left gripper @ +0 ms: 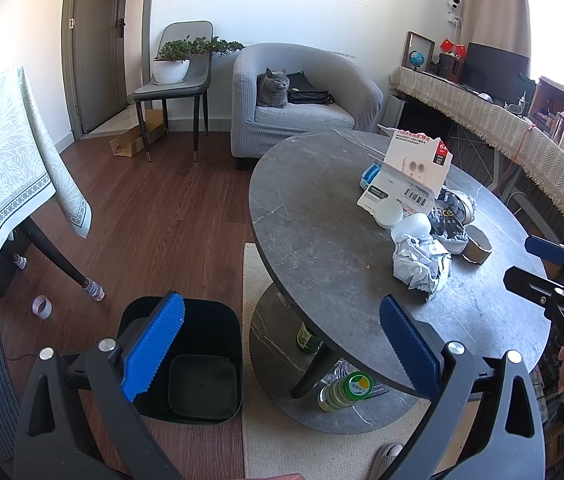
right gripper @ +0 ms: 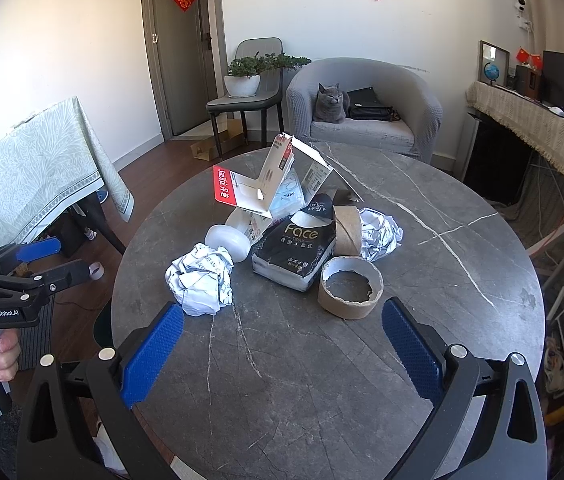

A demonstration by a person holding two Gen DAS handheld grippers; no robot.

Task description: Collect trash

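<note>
Hovering spread and empty, the right gripper (right gripper: 282, 344) and left gripper (left gripper: 282, 344) faced crumpled white paper (right gripper: 201, 282) on the grey marble table (right gripper: 422, 280); the black plastic bin (left gripper: 186, 360), seemingly empty, stood below. Pinching the paper's middle would serve best.

My left gripper (left gripper: 282, 344) hangs with its blue pads spread wide, nothing between them. Under the left pad, at lower centre, sits the black bin (left gripper: 202, 360) on the floor. The grey table (left gripper: 322, 240) fills the right, trash heaped on it: crumpled paper (left gripper: 422, 266), white box (left gripper: 410, 172), cardboard ring (left gripper: 477, 245). My right gripper (left gripper: 522, 264) enters at the right edge.
</note>
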